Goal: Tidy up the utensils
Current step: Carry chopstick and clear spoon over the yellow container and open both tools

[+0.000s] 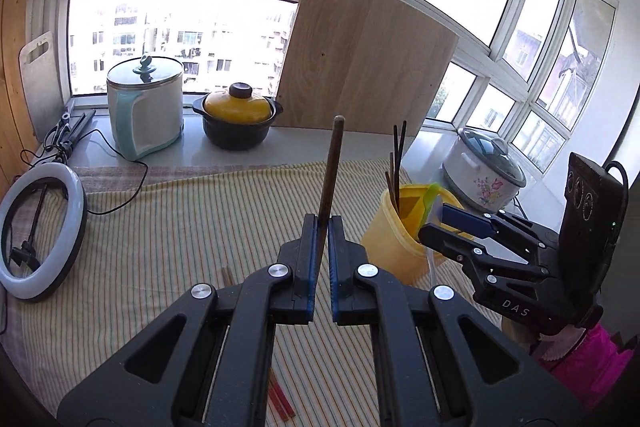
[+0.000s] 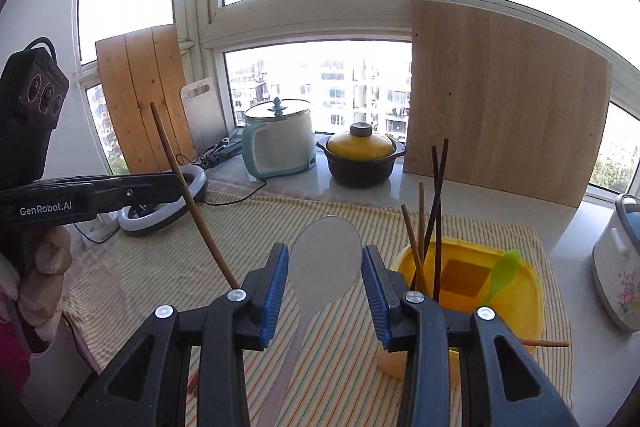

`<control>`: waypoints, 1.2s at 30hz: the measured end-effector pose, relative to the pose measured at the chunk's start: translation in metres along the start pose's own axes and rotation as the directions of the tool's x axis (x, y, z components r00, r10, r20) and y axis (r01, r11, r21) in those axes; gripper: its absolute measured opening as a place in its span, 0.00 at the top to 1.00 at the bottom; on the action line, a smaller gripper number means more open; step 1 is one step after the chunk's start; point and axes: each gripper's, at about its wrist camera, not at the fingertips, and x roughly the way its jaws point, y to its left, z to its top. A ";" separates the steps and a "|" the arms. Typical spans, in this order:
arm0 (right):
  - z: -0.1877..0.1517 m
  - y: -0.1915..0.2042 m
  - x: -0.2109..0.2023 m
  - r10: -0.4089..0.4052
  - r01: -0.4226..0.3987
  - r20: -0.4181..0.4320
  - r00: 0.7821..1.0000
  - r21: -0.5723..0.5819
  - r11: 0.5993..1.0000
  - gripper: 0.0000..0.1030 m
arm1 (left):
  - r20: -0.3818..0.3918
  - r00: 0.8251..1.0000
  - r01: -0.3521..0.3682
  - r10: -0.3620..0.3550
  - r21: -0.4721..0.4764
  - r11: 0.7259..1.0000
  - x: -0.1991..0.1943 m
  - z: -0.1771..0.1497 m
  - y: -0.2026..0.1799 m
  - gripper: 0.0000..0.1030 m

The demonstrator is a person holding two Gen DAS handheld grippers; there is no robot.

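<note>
My left gripper [image 1: 323, 223] is shut on a brown wooden chopstick [image 1: 330, 171], which stands nearly upright between the pads above the striped cloth. In the right wrist view the same gripper [image 2: 176, 187] holds the chopstick [image 2: 188, 195] slanted at the left. My right gripper [image 2: 325, 255] is shut on the head of a translucent white rice spoon [image 2: 324, 275], whose handle hangs down toward the cloth. A yellow container [image 2: 520, 291] just to its right holds several chopsticks [image 2: 436, 211] and a green spatula [image 2: 504, 271]. In the left wrist view the right gripper [image 1: 434, 223] hovers by that container [image 1: 394, 239].
Red chopsticks [image 1: 280, 399] and a brown pair [image 1: 228, 275] lie on the cloth; another chopstick [image 2: 548, 344] lies by the container. A ring light [image 1: 40, 231], kettle [image 1: 146, 107], yellow-lidded pot [image 1: 238, 119], wooden board [image 1: 360, 67] and rice cooker [image 1: 484, 175] line the sill.
</note>
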 end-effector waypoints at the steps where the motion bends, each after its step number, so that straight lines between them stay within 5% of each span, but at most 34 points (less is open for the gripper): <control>1: 0.003 -0.003 -0.003 -0.005 0.005 0.008 1.000 0.005 1.000 0.63 | 0.006 1.000 0.008 -0.008 0.004 1.000 -0.002 0.002 -0.003 0.97; 36: 0.038 -0.129 -0.009 -0.237 0.220 0.053 0.970 0.220 0.950 0.63 | 0.091 0.980 0.174 -0.178 0.056 0.983 0.025 0.063 -0.098 0.98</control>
